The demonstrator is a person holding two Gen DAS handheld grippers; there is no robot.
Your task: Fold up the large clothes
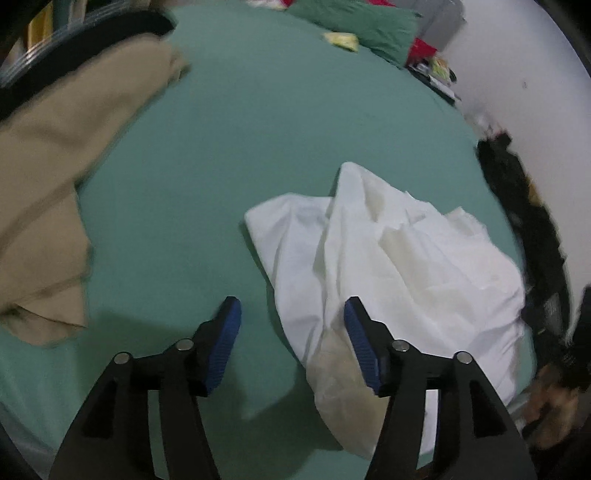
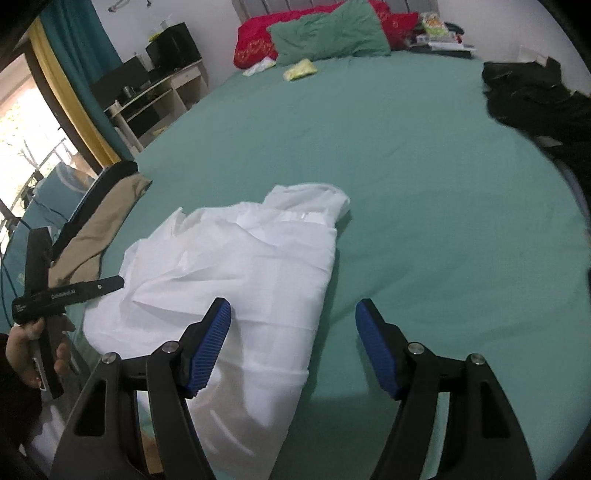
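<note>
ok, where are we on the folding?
Done: nothing looks folded. The white garment lies rumpled on the green sheet; the beige garment and black clothing lie in loose heaps. In hand: nothing; the left claw and right claw are both open, hovering by the white garment. Left: every fold.

Three garments are counted on the bed: one white garment, one tan garment, one black garment. Two pillows are seen, one green pillow, one red pillow. Two claws are counted: left claw, right claw.
</note>
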